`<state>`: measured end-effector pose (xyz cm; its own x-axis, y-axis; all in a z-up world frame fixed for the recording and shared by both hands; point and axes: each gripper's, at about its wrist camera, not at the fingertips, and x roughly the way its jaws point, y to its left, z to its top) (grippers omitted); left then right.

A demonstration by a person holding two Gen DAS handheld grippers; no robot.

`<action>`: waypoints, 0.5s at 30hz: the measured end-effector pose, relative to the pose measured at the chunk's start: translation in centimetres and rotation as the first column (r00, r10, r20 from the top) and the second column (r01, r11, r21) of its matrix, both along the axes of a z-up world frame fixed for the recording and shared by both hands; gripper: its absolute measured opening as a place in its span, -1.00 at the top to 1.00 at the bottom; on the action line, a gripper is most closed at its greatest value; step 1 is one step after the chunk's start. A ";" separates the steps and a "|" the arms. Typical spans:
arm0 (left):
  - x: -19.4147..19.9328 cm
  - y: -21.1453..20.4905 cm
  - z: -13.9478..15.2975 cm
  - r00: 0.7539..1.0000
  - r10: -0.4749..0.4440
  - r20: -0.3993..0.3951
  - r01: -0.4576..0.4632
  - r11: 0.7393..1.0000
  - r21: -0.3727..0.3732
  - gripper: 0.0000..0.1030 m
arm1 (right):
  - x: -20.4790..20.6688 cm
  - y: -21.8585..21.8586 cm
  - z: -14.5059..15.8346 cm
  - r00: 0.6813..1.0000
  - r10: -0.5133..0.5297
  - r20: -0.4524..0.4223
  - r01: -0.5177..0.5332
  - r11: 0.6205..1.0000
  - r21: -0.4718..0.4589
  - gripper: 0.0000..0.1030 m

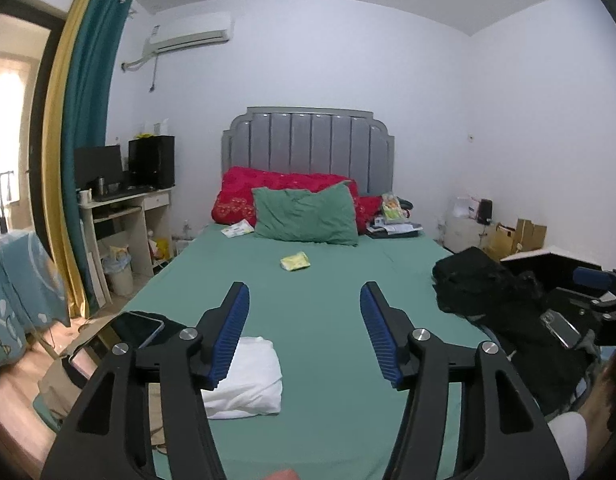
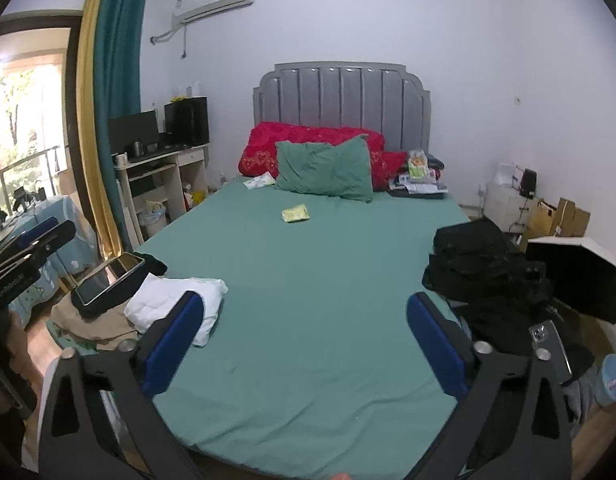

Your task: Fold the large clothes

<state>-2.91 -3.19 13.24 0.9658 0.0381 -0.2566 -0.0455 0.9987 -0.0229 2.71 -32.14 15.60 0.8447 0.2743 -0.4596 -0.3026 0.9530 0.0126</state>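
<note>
A folded white garment [image 1: 247, 380] lies at the near left of the green bed [image 1: 324, 280]; it also shows in the right wrist view [image 2: 175, 304]. A heap of black clothes [image 1: 484, 292] sits at the bed's right edge, also seen in the right wrist view [image 2: 484, 268]. A tan garment [image 2: 91, 320] lies under a tablet at the left corner. My left gripper [image 1: 304, 300] is open and empty above the bed. My right gripper [image 2: 305, 312] is open and empty above the bed's near part.
A tablet [image 2: 109, 278] rests on dark cloth at the left corner. A phone [image 2: 550, 344] lies on the black clothes at right. A green pillow [image 1: 305, 216], a red quilt [image 1: 267, 184] and a small yellow packet [image 1: 295, 261] lie further up the bed. A desk [image 1: 123, 208] stands left.
</note>
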 end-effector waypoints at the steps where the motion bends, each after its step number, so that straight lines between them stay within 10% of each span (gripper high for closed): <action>1: 0.0 0.3 0.0 1.000 0.007 0.000 -0.007 1.000 -0.002 -0.21 | -0.1 0.5 0.1 1.000 0.004 0.008 -0.004 1.000 -0.002 -0.97; 15: 0.4 4.4 -2.2 0.999 0.029 -0.015 -0.029 0.999 -0.044 -0.27 | 1.3 4.6 -2.0 1.000 -0.007 0.016 0.007 1.000 -0.001 -0.97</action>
